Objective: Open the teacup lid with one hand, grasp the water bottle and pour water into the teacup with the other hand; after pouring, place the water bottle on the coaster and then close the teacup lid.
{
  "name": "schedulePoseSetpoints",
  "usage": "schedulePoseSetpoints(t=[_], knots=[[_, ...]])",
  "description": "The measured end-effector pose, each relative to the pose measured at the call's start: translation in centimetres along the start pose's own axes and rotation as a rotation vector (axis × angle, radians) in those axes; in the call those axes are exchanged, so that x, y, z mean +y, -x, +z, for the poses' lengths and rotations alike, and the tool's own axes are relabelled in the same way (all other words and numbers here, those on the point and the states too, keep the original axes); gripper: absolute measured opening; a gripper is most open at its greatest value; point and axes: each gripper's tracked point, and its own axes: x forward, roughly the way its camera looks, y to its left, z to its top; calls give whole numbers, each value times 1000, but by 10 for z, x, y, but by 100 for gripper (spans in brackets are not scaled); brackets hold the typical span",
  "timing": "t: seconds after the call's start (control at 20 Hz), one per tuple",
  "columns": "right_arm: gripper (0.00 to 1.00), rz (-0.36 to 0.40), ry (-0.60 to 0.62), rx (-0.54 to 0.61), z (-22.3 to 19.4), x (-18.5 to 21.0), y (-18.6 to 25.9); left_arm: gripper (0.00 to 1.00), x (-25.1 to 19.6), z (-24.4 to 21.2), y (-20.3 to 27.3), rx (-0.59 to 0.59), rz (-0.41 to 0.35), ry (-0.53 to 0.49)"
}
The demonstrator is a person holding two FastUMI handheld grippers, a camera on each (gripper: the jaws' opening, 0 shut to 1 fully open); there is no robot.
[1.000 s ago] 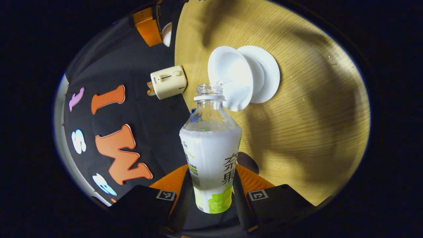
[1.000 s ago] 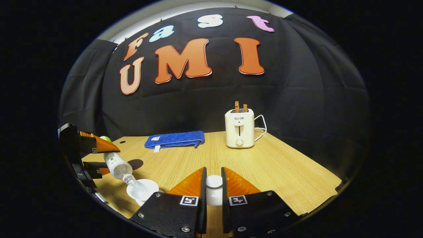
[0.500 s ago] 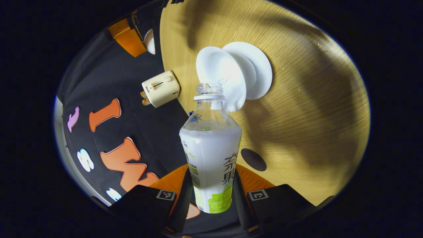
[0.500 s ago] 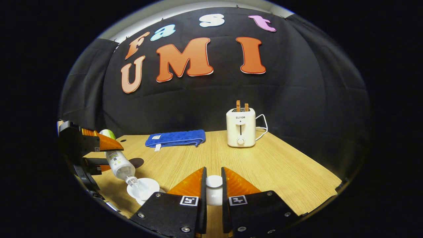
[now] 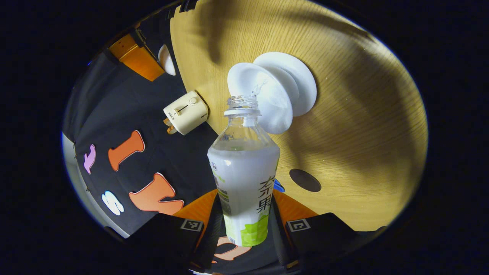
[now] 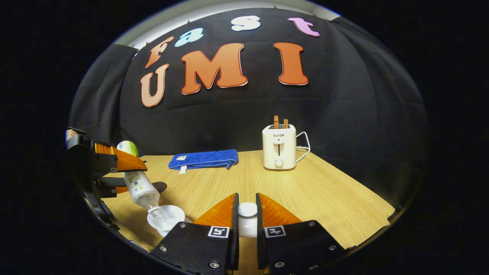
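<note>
While your left gripper (image 5: 244, 223) clamps the clear plastic water bottle (image 5: 243, 172) over the round white teacup (image 5: 259, 97), your right gripper (image 6: 247, 221) pinches its smooth white lid (image 6: 247, 219).

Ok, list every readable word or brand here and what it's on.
"SUPOR": on the front of the toaster.
Print on the bottle: too curved and small to read reliably.
Tag on the towel: too small to read.
</note>
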Motion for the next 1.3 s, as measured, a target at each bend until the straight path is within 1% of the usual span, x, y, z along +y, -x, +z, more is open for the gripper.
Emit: schedulePoseSetpoints(t=[0.05,0.2,0.4,0.75,0.85,0.9,1.0,1.15,1.2,1.25,1.3], knots=[[19,0,0,1,0,0,0,65,4,-1,1,7,5,-20],[19,2,2,7,-3,0,-1,65,11,-3,0,21,18,-61],[19,9,-6,9,-2,0,0,65,20,-9,3,36,9,-100],[19,0,-13,14,-4,-5,-1,65,15,-6,4,21,-20,-105],[19,-1,-12,15,-4,-5,-2,65,13,-7,1,16,-23,-93],[19,-1,-11,17,-4,-5,-2,65,10,-5,0,3,-37,-69],[19,3,-11,19,-5,-4,-1,64,-5,0,-3,-45,-89,26],[19,8,-13,19,-6,-4,-1,64,-19,7,-4,-76,-103,148],[19,9,-15,22,-5,-3,-2,63,-24,8,-3,-84,-110,203],[19,10,-17,24,-6,-3,-2,65,-28,8,-5,-92,-115,268],[19,10,-20,25,-7,-2,-2,65,-30,9,-7,-98,-121,336]])
